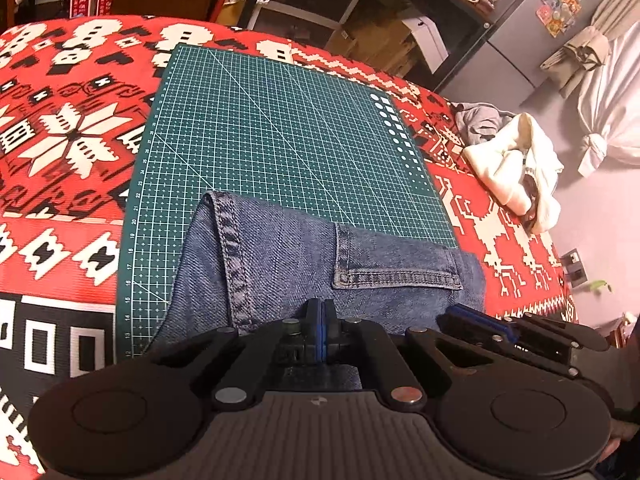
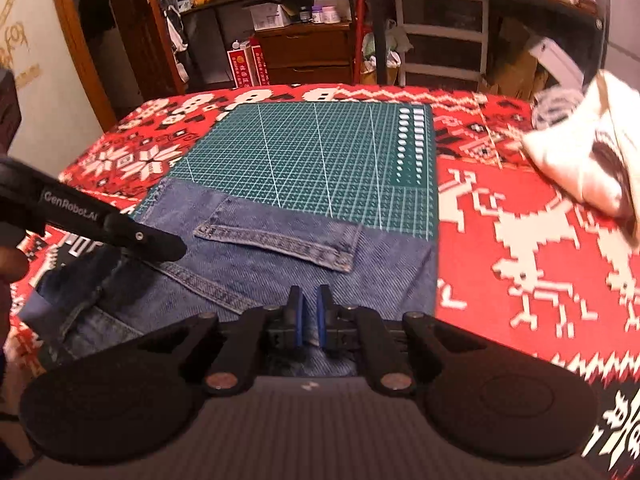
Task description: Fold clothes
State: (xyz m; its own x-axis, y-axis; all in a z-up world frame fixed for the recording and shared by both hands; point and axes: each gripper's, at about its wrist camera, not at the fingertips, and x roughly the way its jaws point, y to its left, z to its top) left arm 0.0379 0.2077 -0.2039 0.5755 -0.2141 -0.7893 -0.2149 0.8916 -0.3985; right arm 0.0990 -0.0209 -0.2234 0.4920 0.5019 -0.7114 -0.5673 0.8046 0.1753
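Mid-fold: blue denim jeans doubled on green gridded cutting mat. My left tool clenched; right tool released. Next, regrasp near edge.

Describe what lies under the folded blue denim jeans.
The folded blue denim jeans rest on the green gridded cutting mat, which lies on a red patterned cloth. The mat's covered part is hidden.
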